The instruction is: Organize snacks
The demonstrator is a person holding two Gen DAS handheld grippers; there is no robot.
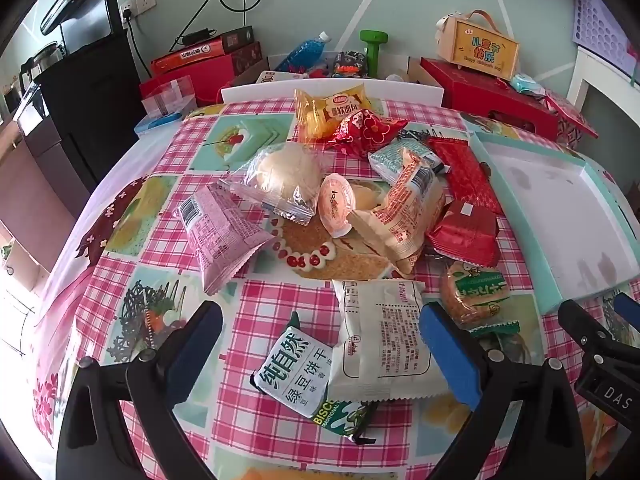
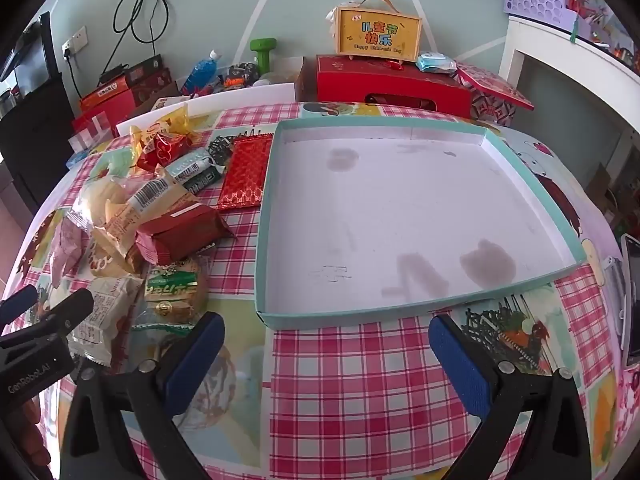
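Observation:
A pile of wrapped snacks lies on the checked tablecloth (image 1: 264, 312): a pink packet (image 1: 220, 232), a clear-wrapped bun (image 1: 280, 176), an orange jelly cup (image 1: 338, 204), red packets (image 1: 464, 232), a white packet (image 1: 384, 344) and a green bean biscuit packet (image 1: 296, 376). My left gripper (image 1: 320, 352) is open, its fingers either side of the white and green packets, just above them. An empty teal-rimmed tray (image 2: 280, 160) lies to the right of the pile. My right gripper (image 2: 326, 360) is open and empty in front of the tray's near edge.
Red gift boxes (image 2: 392, 80), a yellow carry box (image 2: 378, 32), a blue bottle (image 2: 202, 68) and a green dumbbell (image 2: 262, 50) stand behind the table by the wall. A black cabinet (image 1: 80, 112) stands at left. A white shelf (image 2: 560, 64) stands at right.

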